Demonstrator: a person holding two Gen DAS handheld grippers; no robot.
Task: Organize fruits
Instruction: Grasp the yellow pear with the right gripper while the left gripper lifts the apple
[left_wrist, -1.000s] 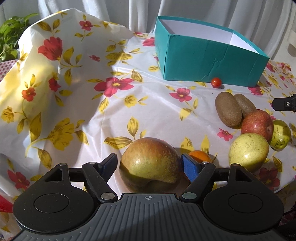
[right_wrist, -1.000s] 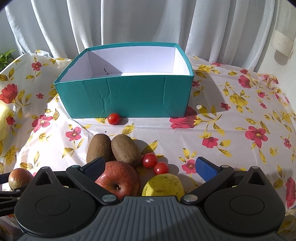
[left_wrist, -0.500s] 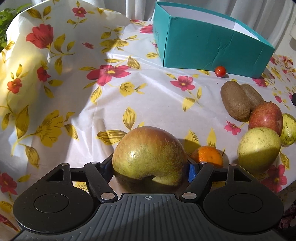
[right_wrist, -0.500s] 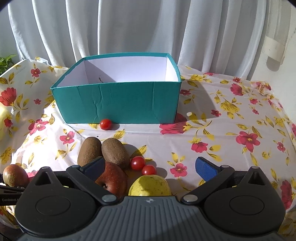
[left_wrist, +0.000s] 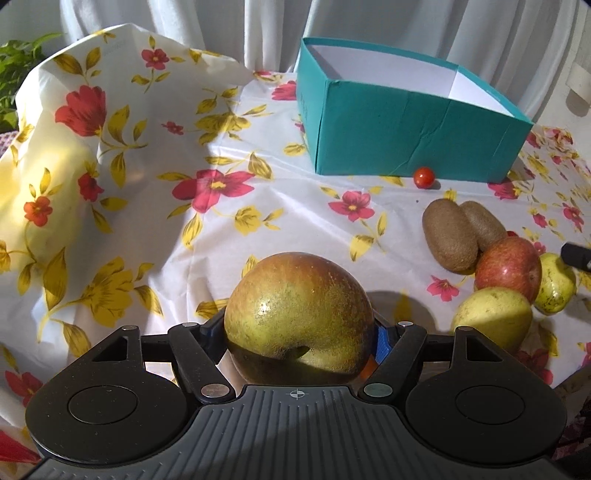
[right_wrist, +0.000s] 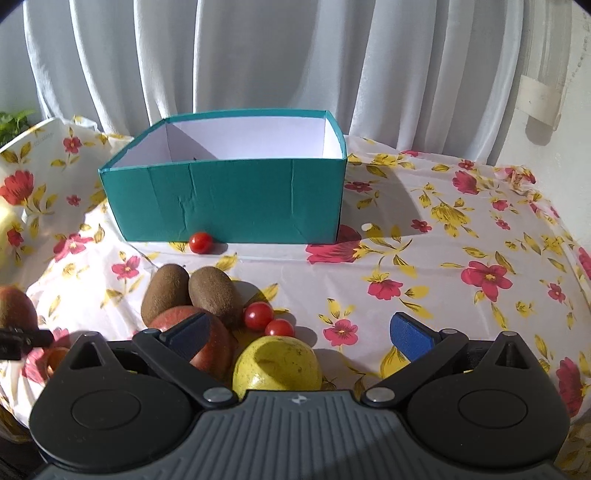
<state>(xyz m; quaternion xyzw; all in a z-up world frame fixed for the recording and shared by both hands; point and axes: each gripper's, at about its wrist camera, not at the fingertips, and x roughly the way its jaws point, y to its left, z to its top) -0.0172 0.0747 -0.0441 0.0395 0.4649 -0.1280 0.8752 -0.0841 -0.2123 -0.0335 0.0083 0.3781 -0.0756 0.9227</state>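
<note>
Left wrist view: the left gripper (left_wrist: 300, 334) is clamped on a big green-brown apple (left_wrist: 298, 314), pads pressed to its two sides at the widest part, likely so the round fruit cannot roll out. The teal box (left_wrist: 402, 136) stands far right on the flowered cloth (left_wrist: 147, 221), open top up and apparently empty, so it is judged the target for the fruit. A small tomato (left_wrist: 423, 177) lies against its near wall. At right, two kiwis (left_wrist: 448, 236), a red apple (left_wrist: 508, 267) and a yellow fruit (left_wrist: 493, 317) sit touching in a cluster. Right wrist view: the right gripper (right_wrist: 295, 332) has its jaws wide apart, holding nothing, low over the yellow fruit (right_wrist: 277, 363), probably lined up to take it next; two more tomatoes (right_wrist: 267, 321) lie just beyond
</note>
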